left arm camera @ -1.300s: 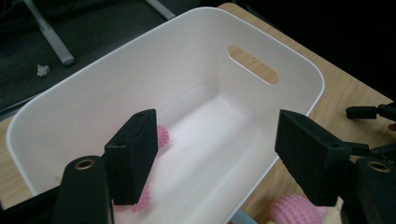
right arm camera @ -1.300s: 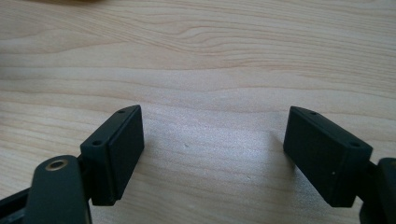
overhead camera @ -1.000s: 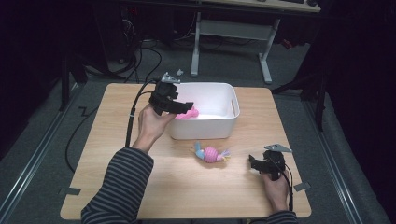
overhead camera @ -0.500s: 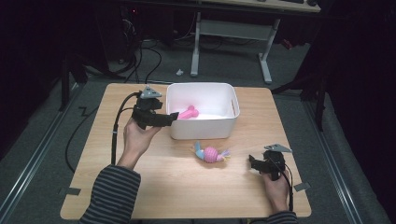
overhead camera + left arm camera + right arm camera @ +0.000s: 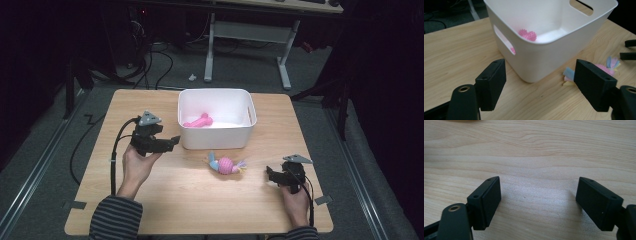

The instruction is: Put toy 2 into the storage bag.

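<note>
Left gripper view: the left gripper has its jaws spread with nothing between them, having just been opening; past them stands the white bin, a pink spiky toy lying inside. In the high view that gripper sits just left of the bin. A pink, blue and yellow toy lies on the table in front of the bin. The right gripper, jaws released and empty, hovers low over bare light wood near the table's right edge. Around the table, dark grey floor, cables and a white desk frame.
</note>
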`<control>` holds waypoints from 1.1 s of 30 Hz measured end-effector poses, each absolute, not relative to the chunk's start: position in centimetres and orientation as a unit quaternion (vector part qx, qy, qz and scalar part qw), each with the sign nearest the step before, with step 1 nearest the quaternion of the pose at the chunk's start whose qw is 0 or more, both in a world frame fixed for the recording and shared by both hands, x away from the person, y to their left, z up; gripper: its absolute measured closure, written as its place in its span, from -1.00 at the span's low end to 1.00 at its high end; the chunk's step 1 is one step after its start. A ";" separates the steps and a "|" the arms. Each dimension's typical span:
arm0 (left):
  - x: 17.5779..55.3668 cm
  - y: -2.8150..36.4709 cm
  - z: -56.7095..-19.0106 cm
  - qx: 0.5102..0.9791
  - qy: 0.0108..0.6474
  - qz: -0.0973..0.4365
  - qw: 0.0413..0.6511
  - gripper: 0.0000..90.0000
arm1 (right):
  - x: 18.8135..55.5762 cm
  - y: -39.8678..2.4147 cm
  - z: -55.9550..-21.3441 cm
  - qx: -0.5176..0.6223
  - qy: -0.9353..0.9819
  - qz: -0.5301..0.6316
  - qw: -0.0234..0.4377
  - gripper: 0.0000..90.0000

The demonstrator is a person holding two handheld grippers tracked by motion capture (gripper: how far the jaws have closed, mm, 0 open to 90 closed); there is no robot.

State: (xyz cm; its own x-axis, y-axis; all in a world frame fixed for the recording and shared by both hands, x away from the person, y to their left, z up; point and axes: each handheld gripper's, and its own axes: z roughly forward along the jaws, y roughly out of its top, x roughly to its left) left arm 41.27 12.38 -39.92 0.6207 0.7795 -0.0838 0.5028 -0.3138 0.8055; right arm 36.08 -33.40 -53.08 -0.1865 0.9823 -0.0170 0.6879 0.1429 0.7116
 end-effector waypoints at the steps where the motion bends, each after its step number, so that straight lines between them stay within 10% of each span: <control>1: 41.1 12.5 -40.2 0.794 0.405 0.164 0.422 -0.42 | 36.1 -33.4 -53.1 0.586 0.713 0.292 0.252 -0.55; 33: 40.1 13.8 -51.2 0.789 0.472 0.148 0.365 -0.38 | 36.1 -33.4 -53.1 0.585 0.713 0.292 0.252 -0.55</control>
